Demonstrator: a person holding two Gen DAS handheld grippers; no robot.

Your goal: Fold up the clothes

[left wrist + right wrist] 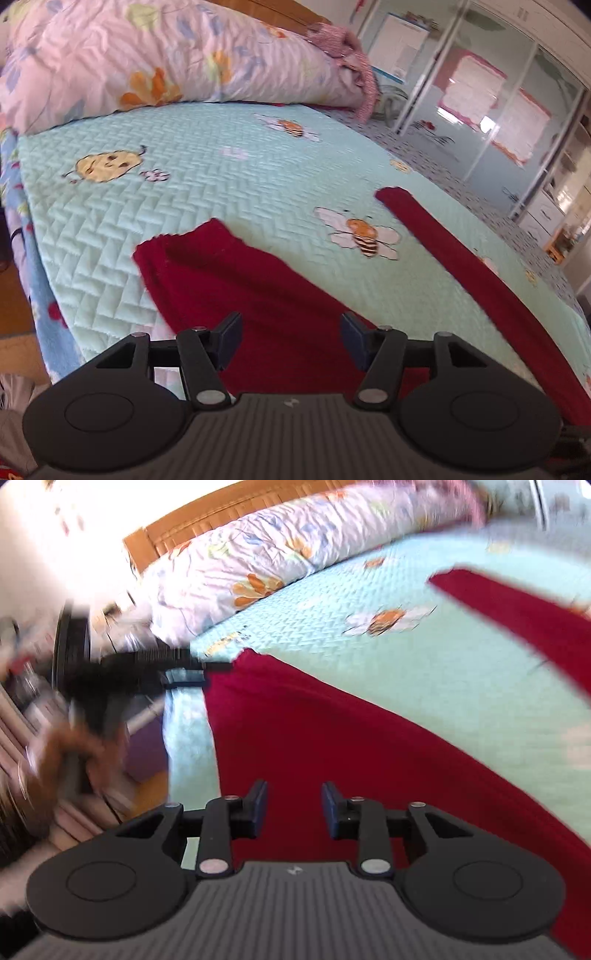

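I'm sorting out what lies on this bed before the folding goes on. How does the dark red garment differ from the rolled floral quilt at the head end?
The red garment is one plain dark red; the floral quilt is pale pink with orange and blue flowers. The garment lies flat and thin, two long parts spread apart; the quilt is bunched into a thick roll. The garment lies near the tools, the quilt far off by the wooden headboard. Both rest on the bee-print bedspread.

red garment (314,738), open claw (294,808), quilt (406,664)
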